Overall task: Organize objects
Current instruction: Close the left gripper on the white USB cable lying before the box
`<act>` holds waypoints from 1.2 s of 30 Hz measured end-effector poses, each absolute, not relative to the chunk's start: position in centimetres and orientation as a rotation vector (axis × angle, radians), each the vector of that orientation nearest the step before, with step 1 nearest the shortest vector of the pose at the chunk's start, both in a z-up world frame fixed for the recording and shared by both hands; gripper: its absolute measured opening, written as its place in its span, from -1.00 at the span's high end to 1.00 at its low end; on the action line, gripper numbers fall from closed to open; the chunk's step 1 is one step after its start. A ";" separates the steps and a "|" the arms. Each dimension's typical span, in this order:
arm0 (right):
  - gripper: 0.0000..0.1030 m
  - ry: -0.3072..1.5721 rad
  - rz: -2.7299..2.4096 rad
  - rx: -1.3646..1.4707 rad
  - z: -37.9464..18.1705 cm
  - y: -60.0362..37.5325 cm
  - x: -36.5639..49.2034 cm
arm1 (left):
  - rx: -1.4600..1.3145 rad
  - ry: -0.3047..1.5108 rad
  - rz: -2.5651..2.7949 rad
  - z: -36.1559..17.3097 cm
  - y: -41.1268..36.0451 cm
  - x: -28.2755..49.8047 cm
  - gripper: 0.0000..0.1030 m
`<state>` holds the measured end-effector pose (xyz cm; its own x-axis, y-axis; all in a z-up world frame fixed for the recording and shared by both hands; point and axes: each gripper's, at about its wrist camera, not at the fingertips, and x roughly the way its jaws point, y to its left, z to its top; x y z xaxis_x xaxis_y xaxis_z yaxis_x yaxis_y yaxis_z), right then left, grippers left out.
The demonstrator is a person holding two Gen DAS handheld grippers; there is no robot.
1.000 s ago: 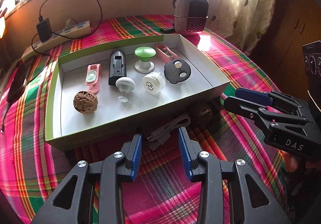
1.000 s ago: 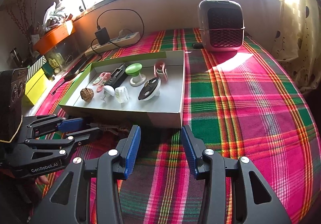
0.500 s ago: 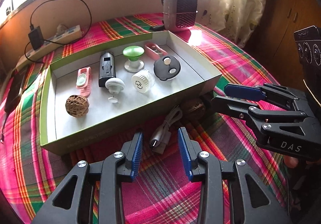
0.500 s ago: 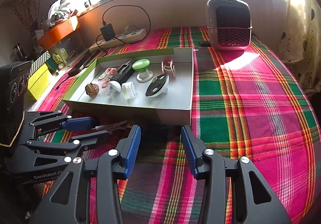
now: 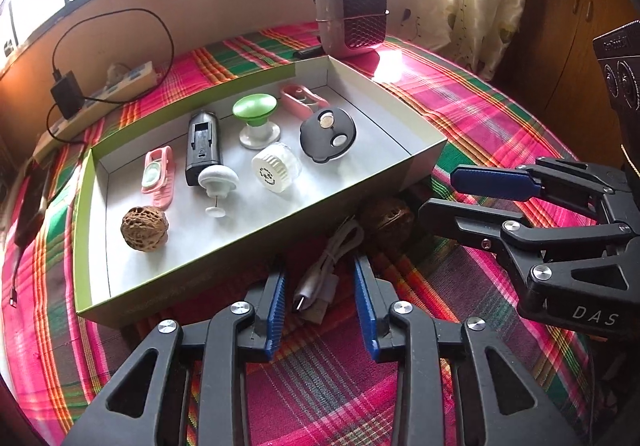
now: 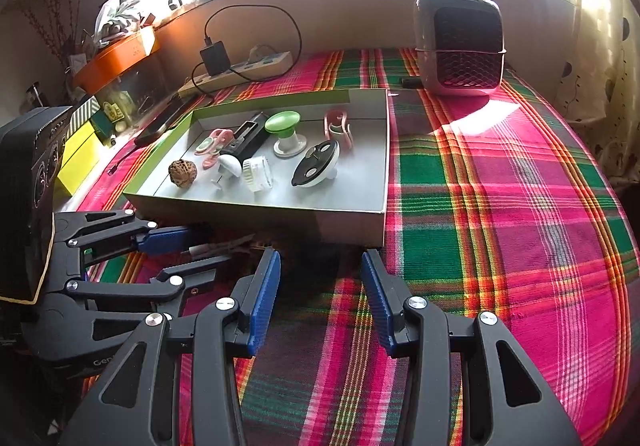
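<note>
Cardboard box (image 5: 420,150) is holding a walnut (image 5: 145,229) and small gadgets. My left gripper (image 5: 320,300) is closing around the white cable (image 5: 326,270), not yet touching; a second walnut (image 5: 386,220) is sitting half-shadowed beside it. My right gripper (image 6: 320,296) is hanging open, empty.

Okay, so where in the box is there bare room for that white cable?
The box floor is bare along its near wall, between the walnut and the near right corner, in front of the white round cap. The back half is crowded. The white cable lies outside, between the left gripper pads.
</note>
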<state>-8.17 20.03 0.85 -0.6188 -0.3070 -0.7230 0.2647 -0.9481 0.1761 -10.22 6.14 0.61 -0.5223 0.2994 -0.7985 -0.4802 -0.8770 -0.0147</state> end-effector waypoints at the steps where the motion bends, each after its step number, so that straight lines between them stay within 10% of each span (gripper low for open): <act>1: 0.15 -0.073 -2.571 1.163 0.8 20.0 -8.2 | -1.198 0.288 2.392 0.6 6.1 -10.2 0.60; 36: 0.15 0.084 -2.562 1.198 0.2 15.2 -8.7 | -1.253 0.089 2.554 0.4 -0.1 -7.3 0.67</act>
